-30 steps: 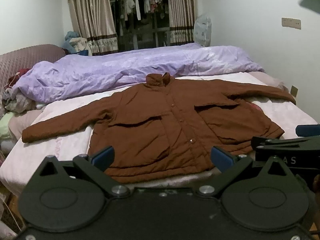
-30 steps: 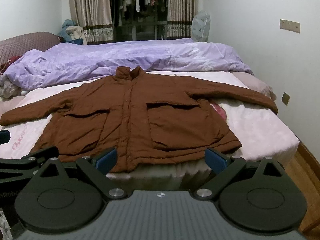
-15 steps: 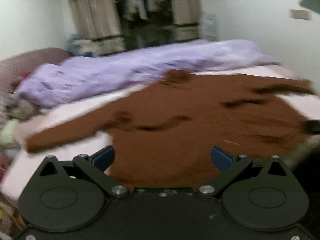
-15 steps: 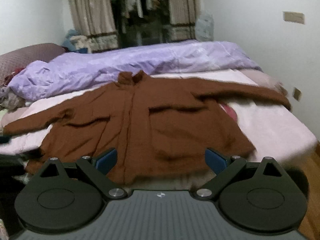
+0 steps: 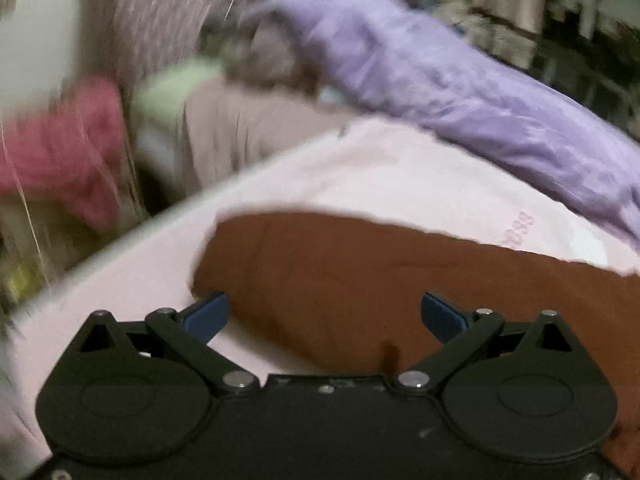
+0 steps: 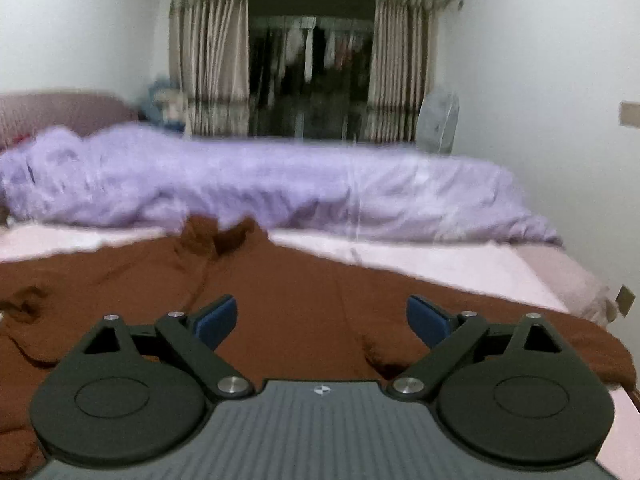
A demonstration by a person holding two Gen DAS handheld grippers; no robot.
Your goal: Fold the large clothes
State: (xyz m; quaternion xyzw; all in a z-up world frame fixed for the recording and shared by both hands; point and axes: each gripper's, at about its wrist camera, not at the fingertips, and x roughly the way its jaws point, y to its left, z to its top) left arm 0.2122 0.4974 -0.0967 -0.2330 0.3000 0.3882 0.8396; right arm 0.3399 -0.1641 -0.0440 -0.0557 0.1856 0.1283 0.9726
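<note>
Swinging left, left gripper (image 5: 324,316) spread wide over padded brown jacket (image 5: 360,280) sleeve end | right gripper (image 6: 320,320) likewise agape, closed in over its chest | first fold imminent

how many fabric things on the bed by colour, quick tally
brown: 1, the jacket
purple: 1, the quilt
pale pink: 1, the sheet
red: 1, a blurred cloth at the bed's edge
total: 4
</note>
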